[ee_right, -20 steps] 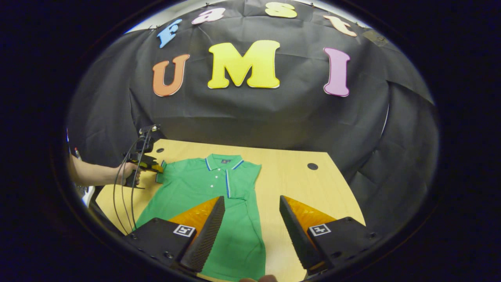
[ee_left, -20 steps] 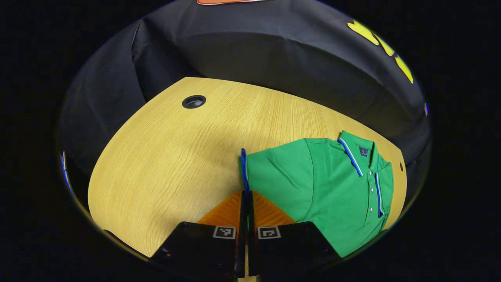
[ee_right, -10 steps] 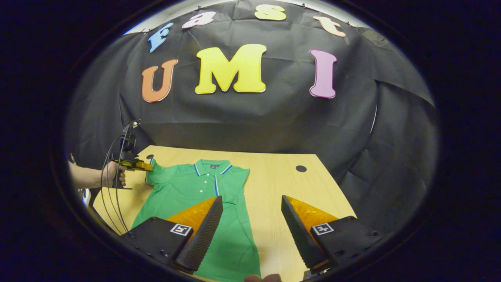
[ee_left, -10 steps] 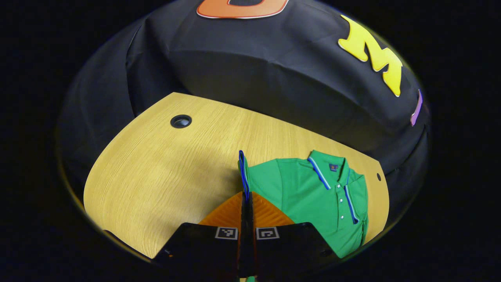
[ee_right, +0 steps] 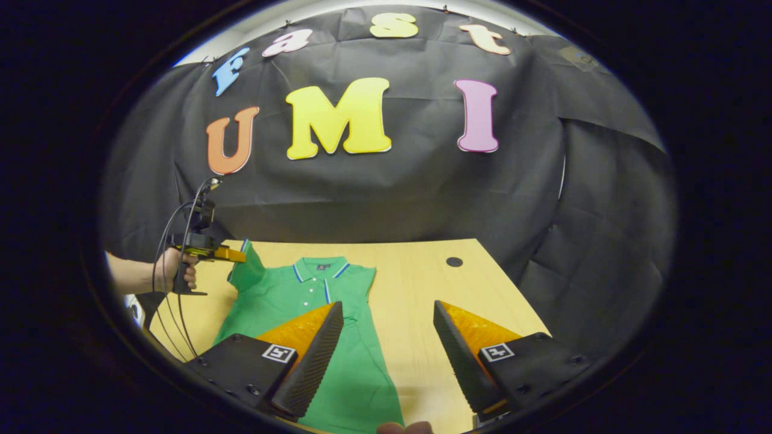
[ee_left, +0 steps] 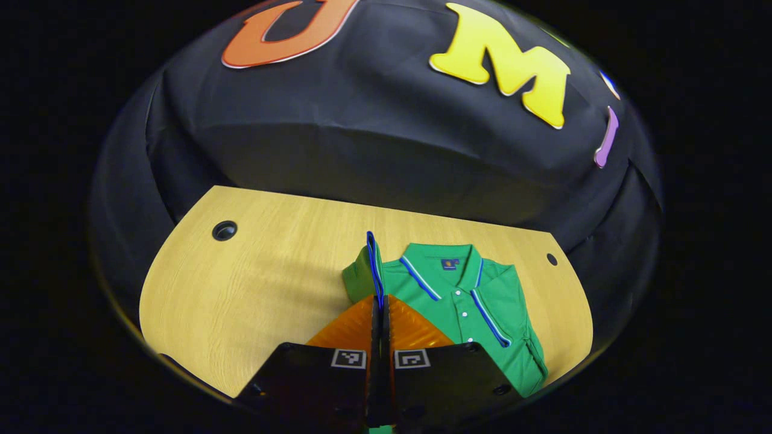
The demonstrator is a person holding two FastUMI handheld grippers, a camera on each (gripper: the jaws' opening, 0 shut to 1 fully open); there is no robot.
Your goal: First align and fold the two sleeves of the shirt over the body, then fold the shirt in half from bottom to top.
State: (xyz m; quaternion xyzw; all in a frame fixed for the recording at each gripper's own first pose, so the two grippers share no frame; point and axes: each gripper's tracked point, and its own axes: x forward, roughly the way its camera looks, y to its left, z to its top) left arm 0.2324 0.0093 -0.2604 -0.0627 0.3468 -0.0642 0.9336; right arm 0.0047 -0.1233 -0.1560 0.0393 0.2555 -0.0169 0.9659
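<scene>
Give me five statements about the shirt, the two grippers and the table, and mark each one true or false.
1. The left gripper is shut on the sleeve. True.
2. The right gripper grips the shirt's hem. False: its jaws are open and hold nothing.
3. The shirt is green with a striped collar. True.
4. The shirt is already folded in half from bottom to top. False: in the right gripper view its body lies stretched out toward the camera.
5. The table is glass. False: it has a light wood top.
</scene>
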